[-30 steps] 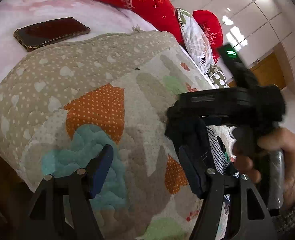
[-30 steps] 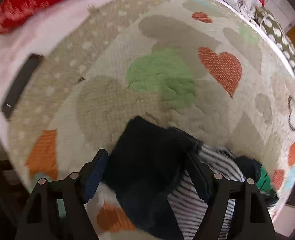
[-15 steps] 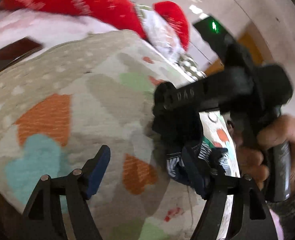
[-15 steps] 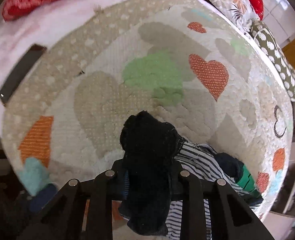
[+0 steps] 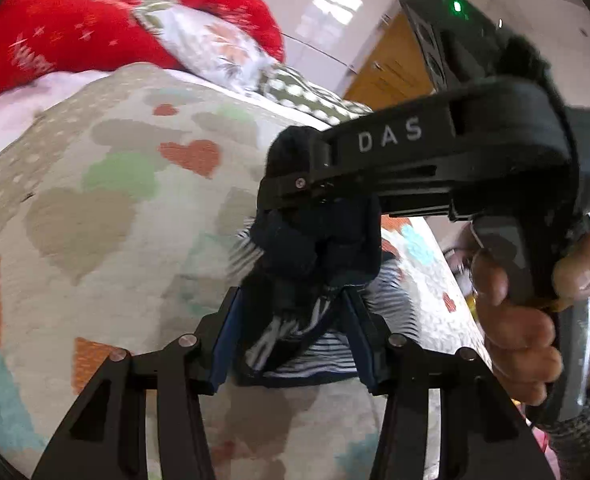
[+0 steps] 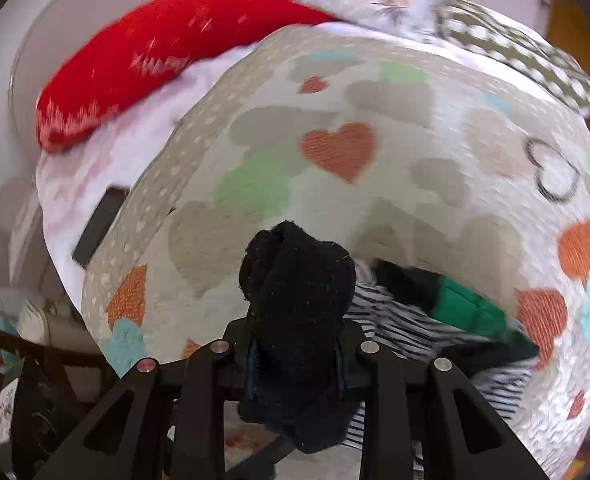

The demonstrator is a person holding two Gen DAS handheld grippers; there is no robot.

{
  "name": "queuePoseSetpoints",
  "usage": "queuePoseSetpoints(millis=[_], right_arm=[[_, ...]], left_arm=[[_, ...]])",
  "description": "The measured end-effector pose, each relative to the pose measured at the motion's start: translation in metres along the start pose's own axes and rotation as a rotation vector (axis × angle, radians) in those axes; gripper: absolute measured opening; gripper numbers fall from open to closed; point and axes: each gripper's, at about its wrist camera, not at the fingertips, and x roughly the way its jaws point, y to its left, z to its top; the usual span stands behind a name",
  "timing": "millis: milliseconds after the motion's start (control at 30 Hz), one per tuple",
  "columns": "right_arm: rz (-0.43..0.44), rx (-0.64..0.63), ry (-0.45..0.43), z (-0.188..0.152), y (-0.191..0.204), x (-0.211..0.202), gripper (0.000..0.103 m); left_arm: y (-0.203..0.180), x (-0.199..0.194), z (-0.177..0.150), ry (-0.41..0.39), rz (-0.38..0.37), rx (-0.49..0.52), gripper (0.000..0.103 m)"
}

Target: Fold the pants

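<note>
Holding the pants [image 6: 295, 304] in the right gripper [image 6: 295, 356], we see its two fingers pressed tight on a thick dark bunch of the cloth. The left gripper [image 5: 295, 320] has its fingers set narrow around another part of the pants [image 5: 315, 256], where the striped inner side shows; whether they really press the fabric, we cannot tell. The garment hangs between both tools above the quilt [image 6: 435, 152] with hearts. Behind it lie a red pillow [image 6: 155, 52] and a phone [image 6: 99, 224] on the pink sheet.
</note>
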Motion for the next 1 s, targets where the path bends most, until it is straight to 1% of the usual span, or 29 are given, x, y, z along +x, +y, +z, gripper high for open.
queuePoseSetpoints(millis=[100,200,233,267,333,367,400,467,567,600,633,667,700,767,800,833,867,900,967,1000], right_arm=[[0.018,0.062,-0.032,-0.012,-0.036,-0.014,0.029],[0.028,0.135,-0.062,-0.027,-0.076,-0.024,0.029],[0.022,0.160,-0.076,-0.033,-0.089,-0.027,0.029],[0.016,0.177,-0.094,-0.039,-0.101,-0.030,0.032],[-0.017,0.196,-0.119,-0.051,-0.122,-0.033,0.041],[-0.043,0.213,-0.124,-0.059,-0.132,-0.035,0.051],[-0.065,0.236,-0.132,-0.065,-0.142,-0.039,0.054],[-0.110,0.273,-0.170,-0.076,-0.155,-0.051,0.054],[-0.153,0.303,-0.289,-0.087,-0.164,-0.083,0.054],[-0.147,0.308,-0.319,-0.088,-0.164,-0.091,0.054],[-0.103,0.313,-0.349,-0.089,-0.163,-0.098,0.054],[-0.044,0.316,-0.362,-0.089,-0.163,-0.101,0.054],[0.062,0.321,-0.364,-0.088,-0.162,-0.101,0.054],[0.213,0.337,-0.331,-0.087,-0.160,-0.091,0.054],[0.269,0.358,-0.309,-0.087,-0.160,-0.082,0.054],[0.299,0.388,-0.288,-0.088,-0.163,-0.071,0.054],[0.300,0.406,-0.274,-0.090,-0.165,-0.062,0.054],[0.279,0.433,-0.250,-0.094,-0.171,-0.048,0.054],[0.223,0.498,-0.220,-0.106,-0.184,-0.032,0.054],[0.190,0.525,-0.224,-0.115,-0.190,-0.028,0.054]], left_arm=[[-0.016,0.002,-0.002,0.021,-0.016,0.012,0.049],[-0.022,0.000,-0.004,0.034,-0.039,-0.005,0.050],[-0.025,0.001,-0.005,0.037,-0.040,-0.008,0.051],[-0.025,0.001,-0.006,0.043,-0.029,-0.007,0.052],[-0.026,0.005,-0.005,0.051,-0.001,-0.004,0.053],[-0.024,0.007,-0.003,0.059,0.014,-0.012,0.053],[-0.022,0.010,-0.002,0.066,0.021,-0.023,0.053],[-0.020,0.015,0.003,0.080,0.038,-0.037,0.053],[-0.029,0.029,0.007,0.095,0.080,-0.005,0.053],[-0.032,0.035,0.006,0.103,0.087,0.008,0.053],[-0.037,0.044,0.005,0.120,0.093,0.027,0.053],[-0.040,0.048,0.004,0.132,0.097,0.038,0.053],[-0.046,0.056,0.000,0.157,0.107,0.056,0.053],[-0.054,0.067,-0.010,0.193,0.123,0.084,0.053],[-0.056,0.069,-0.015,0.199,0.135,0.094,0.053],[-0.057,0.071,-0.019,0.205,0.152,0.100,0.053],[-0.057,0.073,-0.022,0.211,0.164,0.102,0.054],[-0.056,0.074,-0.024,0.214,0.167,0.099,0.054],[-0.053,0.074,-0.026,0.219,0.150,0.086,0.058],[-0.052,0.075,-0.027,0.222,0.146,0.080,0.060]])
